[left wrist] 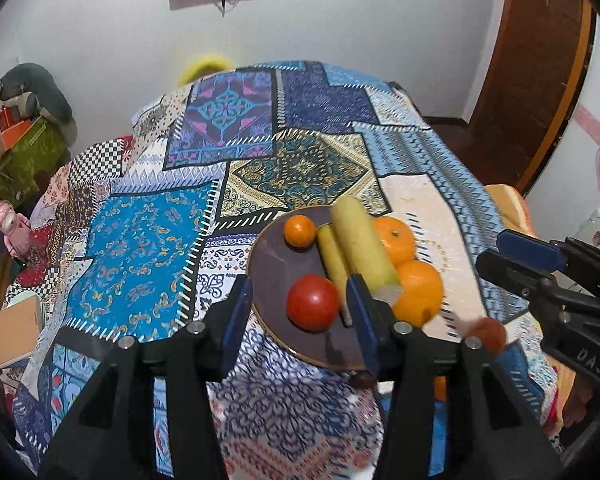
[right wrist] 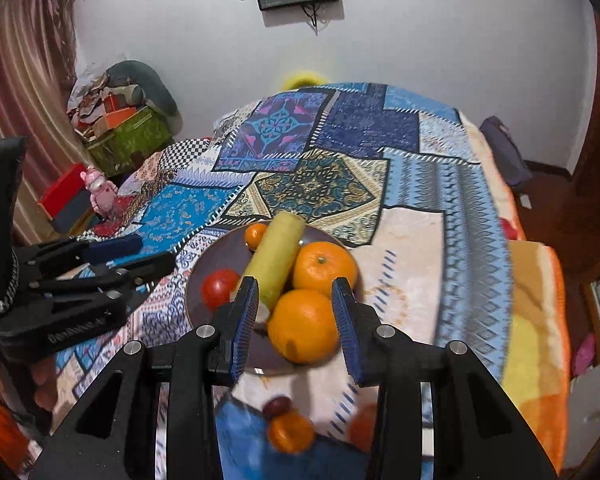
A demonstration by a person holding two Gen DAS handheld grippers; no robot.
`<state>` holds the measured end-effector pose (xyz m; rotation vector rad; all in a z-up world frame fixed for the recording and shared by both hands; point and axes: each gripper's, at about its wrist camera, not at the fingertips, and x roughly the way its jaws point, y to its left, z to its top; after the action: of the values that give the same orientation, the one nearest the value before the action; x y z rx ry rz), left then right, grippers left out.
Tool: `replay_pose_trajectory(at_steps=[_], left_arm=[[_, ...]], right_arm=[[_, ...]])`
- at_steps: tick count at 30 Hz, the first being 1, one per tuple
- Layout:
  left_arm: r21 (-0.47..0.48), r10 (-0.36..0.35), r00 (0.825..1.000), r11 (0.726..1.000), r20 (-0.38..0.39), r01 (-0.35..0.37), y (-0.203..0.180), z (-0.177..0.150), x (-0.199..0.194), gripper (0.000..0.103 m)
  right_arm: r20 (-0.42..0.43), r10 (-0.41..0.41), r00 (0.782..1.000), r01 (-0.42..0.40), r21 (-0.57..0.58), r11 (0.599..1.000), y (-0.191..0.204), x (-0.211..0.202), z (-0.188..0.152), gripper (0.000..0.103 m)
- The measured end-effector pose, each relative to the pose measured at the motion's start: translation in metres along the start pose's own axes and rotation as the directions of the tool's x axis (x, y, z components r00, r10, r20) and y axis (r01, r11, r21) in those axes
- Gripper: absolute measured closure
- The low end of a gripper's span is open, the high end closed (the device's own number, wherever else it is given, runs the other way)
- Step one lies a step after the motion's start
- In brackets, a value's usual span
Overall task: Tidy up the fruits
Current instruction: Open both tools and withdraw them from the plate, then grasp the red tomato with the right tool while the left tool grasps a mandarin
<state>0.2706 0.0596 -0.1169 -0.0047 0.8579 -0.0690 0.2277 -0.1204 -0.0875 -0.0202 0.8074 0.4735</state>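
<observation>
A dark round plate [left wrist: 270, 268] [right wrist: 208, 264] sits on the patchwork cloth. On it lie a red tomato [left wrist: 312, 307] [right wrist: 219, 288], a small orange [left wrist: 299, 231] [right wrist: 255, 236], two large oranges [left wrist: 418, 292] [right wrist: 303, 325] and two yellow-green cucumbers [left wrist: 362, 246] [right wrist: 274, 258]. My left gripper [left wrist: 298, 310] is open and empty above the plate's near edge. My right gripper [right wrist: 296, 314] is open, empty, above the nearest large orange. Off the plate, near the table's front, lie a dark grape [right wrist: 277, 406], a small orange [right wrist: 291, 432] and a blurred red fruit [left wrist: 489, 332].
The table is covered by a blue patchwork cloth [left wrist: 148, 240]. A pink toy figure [right wrist: 100, 192] and boxes [right wrist: 128, 136] stand left of the table. A wooden door [left wrist: 540, 72] is at the right. An orange blanket [right wrist: 540, 320] hangs at the table's right edge.
</observation>
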Motion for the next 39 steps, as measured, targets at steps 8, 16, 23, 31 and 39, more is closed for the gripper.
replay_pose_trajectory(at_steps=[8, 16, 23, 31, 39], left_arm=[[0.003, -0.04, 0.999, 0.999, 0.019, 0.04, -0.022, -0.027, -0.026, 0.046], [-0.003, -0.103, 0.994, 0.995, -0.042, 0.103, -0.052, -0.055, -0.01, 0.046], [0.004, -0.11, 0.987, 0.994, -0.117, 0.112, -0.073, -0.074, 0.021, 0.046], [-0.022, -0.159, 0.974, 0.987, -0.162, 0.158, -0.079, -0.086, 0.04, 0.046], [-0.017, -0.181, 0.968, 0.983, -0.176, 0.181, -0.089, -0.089, 0.045, 0.046]], right_arm=[[-0.007, -0.039, 0.999, 0.039, -0.002, 0.999, -0.03, -0.023, -0.028, 0.06], [-0.102, -0.012, 0.995, 0.017, 0.047, 0.999, -0.051, -0.015, -0.072, 0.059], [-0.166, 0.035, 0.986, -0.023, 0.076, 0.997, -0.057, 0.007, -0.093, 0.059], [-0.196, 0.065, 0.978, -0.041, 0.123, 0.992, -0.067, 0.031, -0.099, 0.056], [-0.186, 0.077, 0.979, -0.056, 0.117, 0.992, -0.065, 0.029, -0.105, 0.057]])
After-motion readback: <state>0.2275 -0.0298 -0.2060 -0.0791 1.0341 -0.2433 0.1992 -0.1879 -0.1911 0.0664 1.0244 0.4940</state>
